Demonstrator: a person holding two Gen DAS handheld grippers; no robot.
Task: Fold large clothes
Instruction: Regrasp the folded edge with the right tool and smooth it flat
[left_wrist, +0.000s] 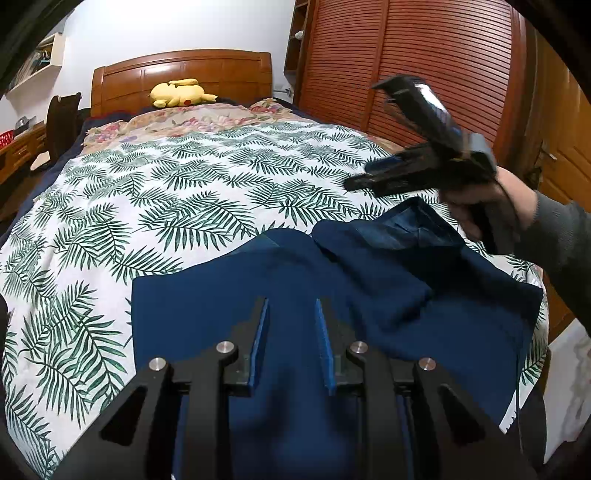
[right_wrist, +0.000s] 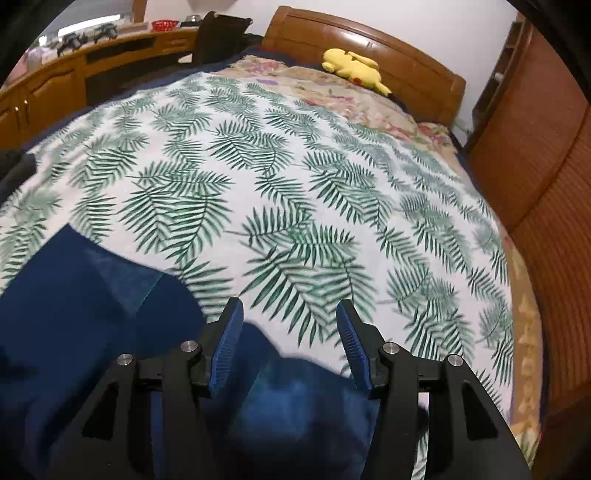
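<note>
A dark blue garment (left_wrist: 332, 302) lies partly folded on the near end of the bed, with one flap turned over at its right. It also shows in the right wrist view (right_wrist: 92, 325) at the lower left. My left gripper (left_wrist: 291, 306) is open and empty, just above the garment's middle. My right gripper (right_wrist: 288, 310) is open and empty, held above the garment's far edge. In the left wrist view the right gripper (left_wrist: 373, 133) hangs in the air above the garment's right side, its jaws apart.
The bed has a leaf-print cover (left_wrist: 203, 177) and a wooden headboard (left_wrist: 184, 70) with a yellow plush toy (left_wrist: 181, 92). A slatted wooden wardrobe (left_wrist: 406, 55) stands along the right side. A wooden desk (right_wrist: 74, 70) and a dark chair (right_wrist: 218, 33) stand on the left.
</note>
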